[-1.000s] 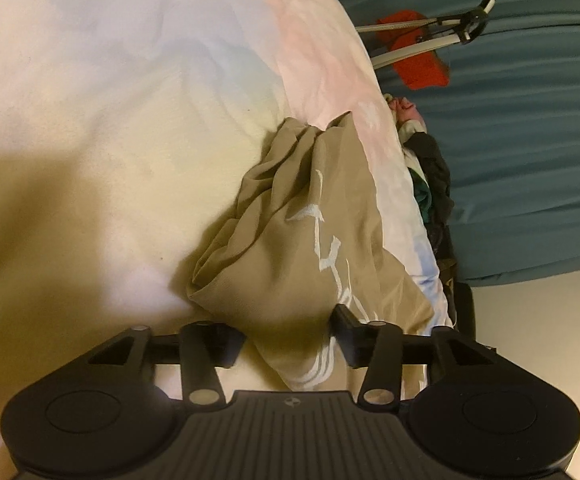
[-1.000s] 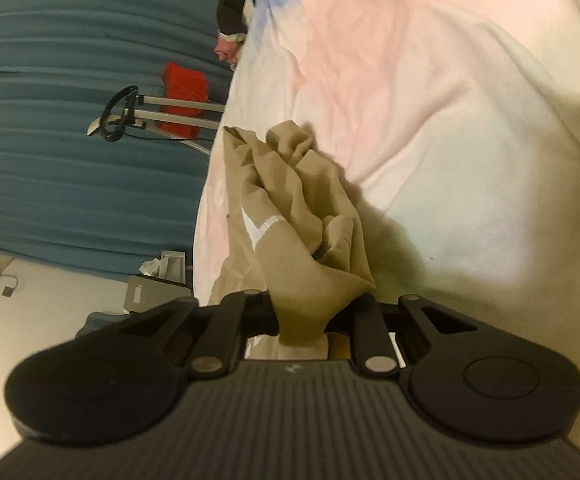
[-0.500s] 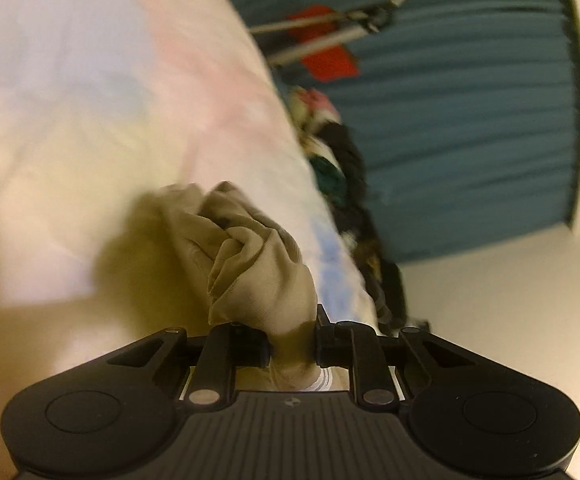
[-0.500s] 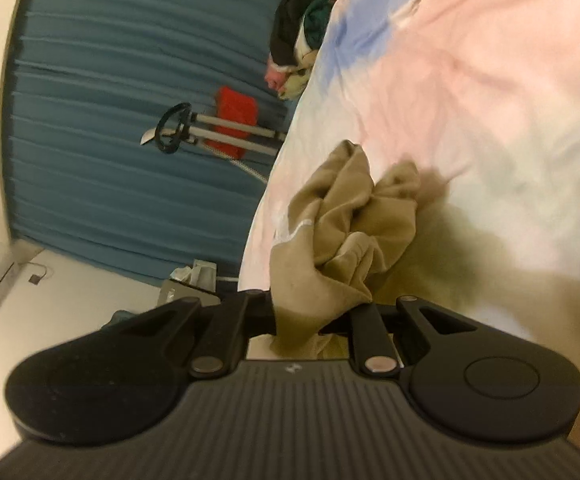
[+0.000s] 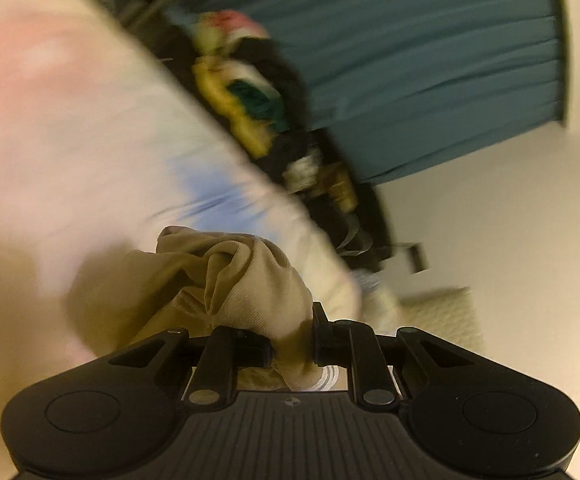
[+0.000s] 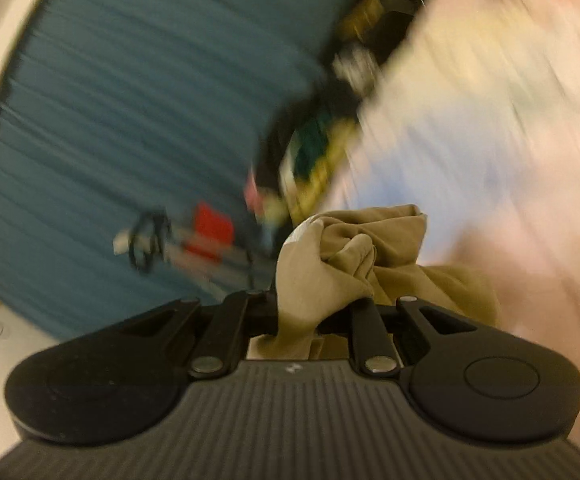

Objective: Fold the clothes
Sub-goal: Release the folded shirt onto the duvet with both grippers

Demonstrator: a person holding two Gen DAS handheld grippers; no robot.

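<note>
A tan garment (image 5: pixel 226 280) with white print is bunched up over the pastel bed sheet (image 5: pixel 70 128). My left gripper (image 5: pixel 291 344) is shut on a fold of it. In the right wrist view my right gripper (image 6: pixel 313 312) is shut on another bunch of the same tan garment (image 6: pixel 329 264), which hangs in folds above the fingers. Both views are blurred by motion. The garment's full shape is hidden by the bunching.
A pile of dark and coloured clothes (image 5: pixel 258 92) lies along the bed's edge. A teal curtain (image 5: pixel 429 60) hangs behind it. A red item on a metal rack (image 6: pixel 210 228) stands near the curtain. Pale floor (image 5: pixel 489 220) lies beyond the bed.
My left gripper has closed on the tan garment. Both grippers have lifted and swung with it, so the curtain and clothes pile fill more of each view.
</note>
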